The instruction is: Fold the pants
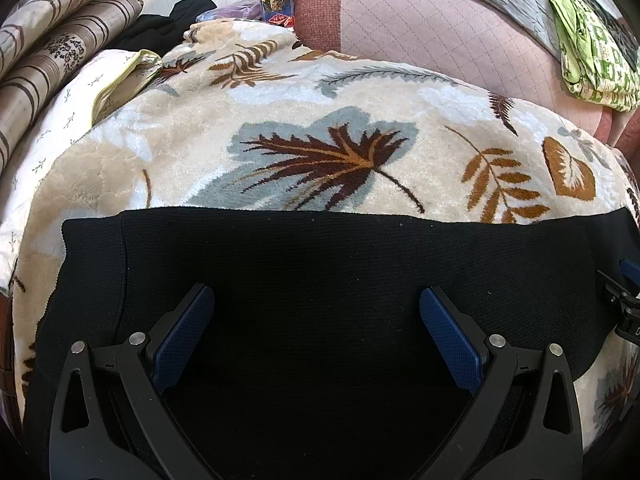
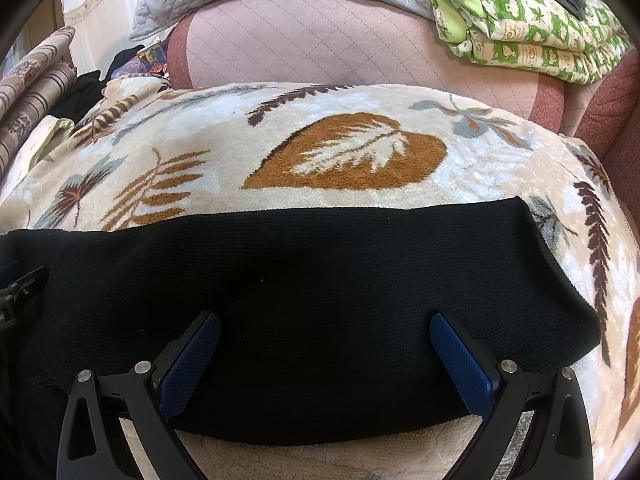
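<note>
The black knit pants [image 1: 320,280] lie flat in a wide band on a cream blanket with a leaf print [image 1: 280,140]. My left gripper [image 1: 316,320] is open, its blue pads spread over the pants' left part. My right gripper [image 2: 325,344] is open over the right part of the pants [image 2: 320,280], near their front edge. The pants' right end [image 2: 560,280] lies on the blanket [image 2: 340,152]. The right gripper shows at the right edge of the left wrist view [image 1: 624,300]; the left one at the left edge of the right wrist view [image 2: 20,292].
A pink quilted cushion [image 2: 340,40] stands behind the blanket. A folded green patterned quilt [image 2: 528,20] lies at the back right. Striped rolled bedding [image 1: 52,52] and dark clothes [image 1: 168,28] sit at the back left.
</note>
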{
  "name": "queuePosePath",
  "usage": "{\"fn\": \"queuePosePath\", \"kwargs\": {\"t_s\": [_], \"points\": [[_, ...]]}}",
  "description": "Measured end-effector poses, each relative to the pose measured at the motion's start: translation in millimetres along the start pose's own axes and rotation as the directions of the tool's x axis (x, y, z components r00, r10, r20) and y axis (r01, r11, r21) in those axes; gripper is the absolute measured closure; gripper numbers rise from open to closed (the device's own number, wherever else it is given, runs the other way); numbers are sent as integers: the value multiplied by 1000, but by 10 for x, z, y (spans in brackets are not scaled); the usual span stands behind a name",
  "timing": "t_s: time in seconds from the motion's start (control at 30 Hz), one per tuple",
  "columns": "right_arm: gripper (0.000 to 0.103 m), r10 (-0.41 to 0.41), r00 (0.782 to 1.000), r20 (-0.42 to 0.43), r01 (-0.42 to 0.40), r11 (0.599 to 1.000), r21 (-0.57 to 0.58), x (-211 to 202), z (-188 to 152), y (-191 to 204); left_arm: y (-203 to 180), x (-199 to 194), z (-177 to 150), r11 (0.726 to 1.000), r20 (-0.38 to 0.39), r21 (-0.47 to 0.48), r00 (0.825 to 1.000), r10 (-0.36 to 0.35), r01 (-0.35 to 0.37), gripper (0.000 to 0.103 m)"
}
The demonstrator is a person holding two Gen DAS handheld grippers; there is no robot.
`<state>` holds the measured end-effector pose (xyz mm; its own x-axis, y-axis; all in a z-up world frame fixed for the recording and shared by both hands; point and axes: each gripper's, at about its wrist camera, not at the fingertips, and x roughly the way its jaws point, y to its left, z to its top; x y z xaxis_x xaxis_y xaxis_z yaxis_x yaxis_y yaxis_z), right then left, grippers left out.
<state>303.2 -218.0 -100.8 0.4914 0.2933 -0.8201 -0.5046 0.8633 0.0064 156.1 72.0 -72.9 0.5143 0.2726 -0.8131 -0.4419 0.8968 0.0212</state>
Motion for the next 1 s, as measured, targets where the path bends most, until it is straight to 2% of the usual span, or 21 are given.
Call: {"fn": "queuePosePath", "kwargs": {"t_s": [1.0], "points": [[0, 1, 1000, 0, -1, 1000, 0, 3, 11, -1, 33, 3, -4, 1000, 1, -5, 1000, -2, 2, 0]]}}
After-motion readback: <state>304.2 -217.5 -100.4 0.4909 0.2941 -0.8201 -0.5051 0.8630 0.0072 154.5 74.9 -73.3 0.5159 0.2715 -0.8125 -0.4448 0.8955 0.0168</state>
